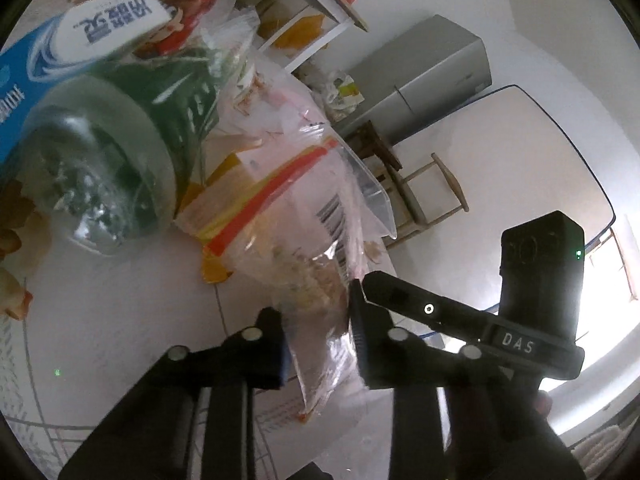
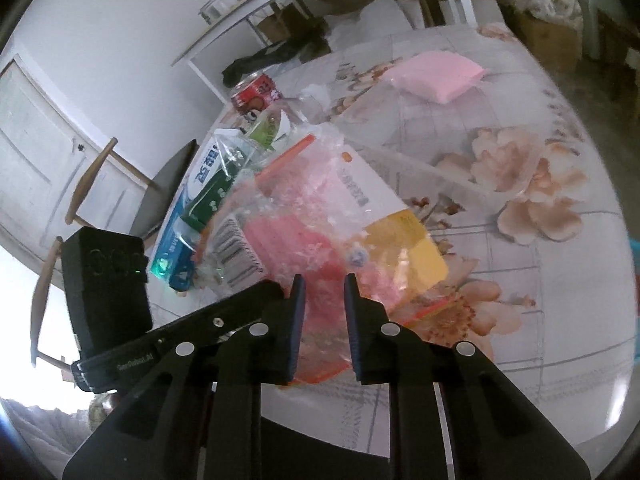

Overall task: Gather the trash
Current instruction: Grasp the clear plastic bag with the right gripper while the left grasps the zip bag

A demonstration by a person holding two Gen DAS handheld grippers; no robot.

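Note:
A clear zip bag (image 1: 304, 240) with a red and orange seal strip lies crumpled on the flowered tablecloth (image 2: 540, 300). It holds pink and yellow wrappers and a white card (image 2: 372, 188). My left gripper (image 1: 318, 332) is shut on one end of the bag, film bunched between its pads. My right gripper (image 2: 322, 320) is shut on the bag's (image 2: 304, 236) pink near edge. The two grippers meet side by side: the right gripper's tip (image 1: 362, 286) touches the bag beside my left fingers, and the left gripper (image 2: 276, 290) shows left of my right fingers.
Behind the bag lie a green plastic bottle (image 1: 120, 140), a blue and white box (image 1: 52, 52) and a red can (image 2: 256, 92). A pink packet (image 2: 436, 74) sits far back on the cloth. A wooden chair (image 1: 432, 192) and a grey fridge (image 1: 432, 76) stand beyond the table.

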